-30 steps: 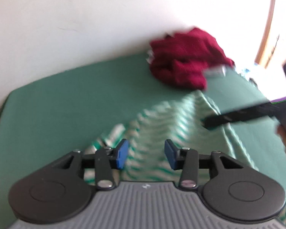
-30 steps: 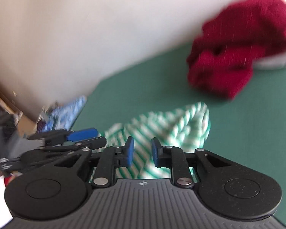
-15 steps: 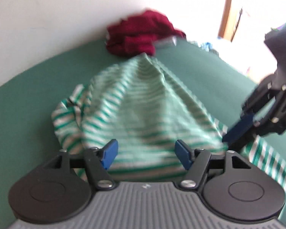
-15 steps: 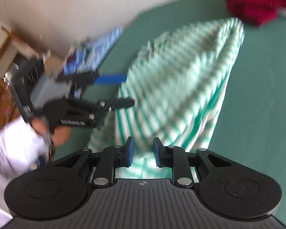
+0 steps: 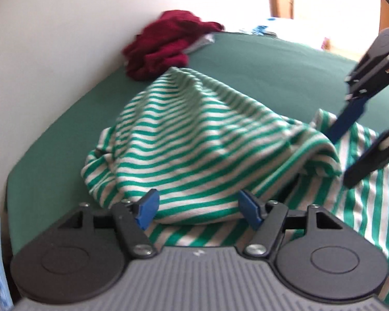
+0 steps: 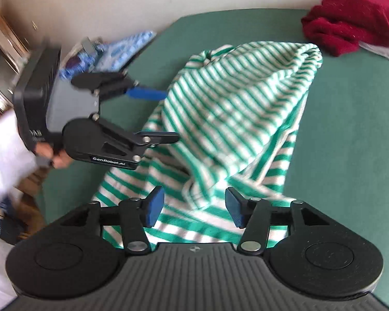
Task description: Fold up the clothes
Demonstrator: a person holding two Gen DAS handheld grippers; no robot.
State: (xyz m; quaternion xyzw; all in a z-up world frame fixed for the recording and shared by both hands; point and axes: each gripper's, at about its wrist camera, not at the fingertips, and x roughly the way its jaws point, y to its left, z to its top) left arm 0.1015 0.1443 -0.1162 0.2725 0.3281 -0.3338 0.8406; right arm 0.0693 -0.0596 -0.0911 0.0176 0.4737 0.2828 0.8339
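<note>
Shirt (image 5: 210, 140): was bunched mid-frame, now doubled over, centre.
Left claw (image 5: 197, 208): had spread, empty.
Right claw (image 6: 193, 206): was opening, shirt released.
Fold: laid.

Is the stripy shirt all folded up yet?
Not yet. The striped shirt has one part flopped over itself on the green cover, lumpy. Both the left gripper and right gripper hold nothing; the right one's jaws are opening. Still left: neat folds, plus the red garment.

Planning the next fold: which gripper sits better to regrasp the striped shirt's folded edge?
Left gripper, probably: the striped shirt's folded edge lies between its open pads; the right gripper, jaws opening, faces flatter cloth.
</note>
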